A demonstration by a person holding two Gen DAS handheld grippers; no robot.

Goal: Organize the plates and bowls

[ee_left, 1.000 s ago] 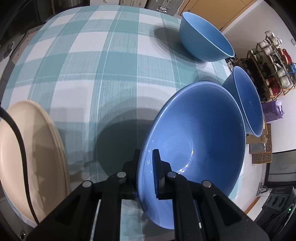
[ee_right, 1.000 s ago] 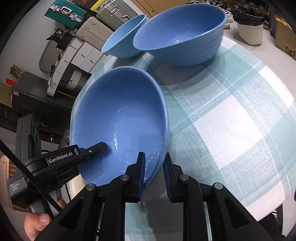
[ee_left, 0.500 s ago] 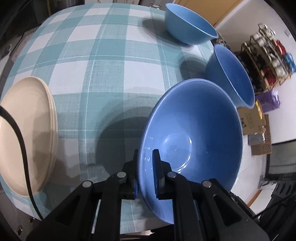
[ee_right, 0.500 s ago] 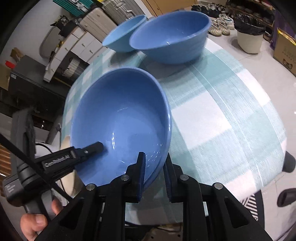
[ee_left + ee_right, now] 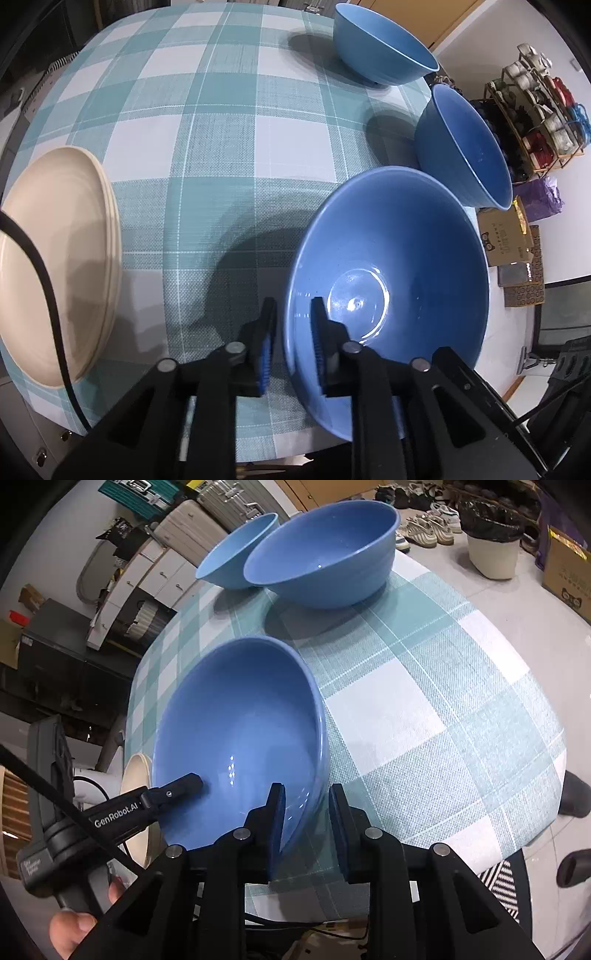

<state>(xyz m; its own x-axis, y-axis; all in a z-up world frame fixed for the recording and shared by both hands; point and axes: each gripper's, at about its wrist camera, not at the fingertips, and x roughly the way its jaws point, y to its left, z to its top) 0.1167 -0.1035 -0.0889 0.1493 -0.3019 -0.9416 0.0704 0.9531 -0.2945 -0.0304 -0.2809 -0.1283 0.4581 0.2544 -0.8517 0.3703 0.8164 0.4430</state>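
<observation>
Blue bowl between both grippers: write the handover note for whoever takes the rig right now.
Left gripper: jaws have just been opening; they straddle the near rim of the big blue bowl, pads no longer pressing.
Right gripper: the same on the opposite rim, jaws just opened, rim between them.
The bowl sits on the checked tablecloth. Two more blue bowls stand apart further back: middle bowl and far bowl. A stack of cream plates is at the left edge.
Done: this bowl set down and let go, plates stacked.
Left: back both grippers off, then probably nest the bowls.
</observation>
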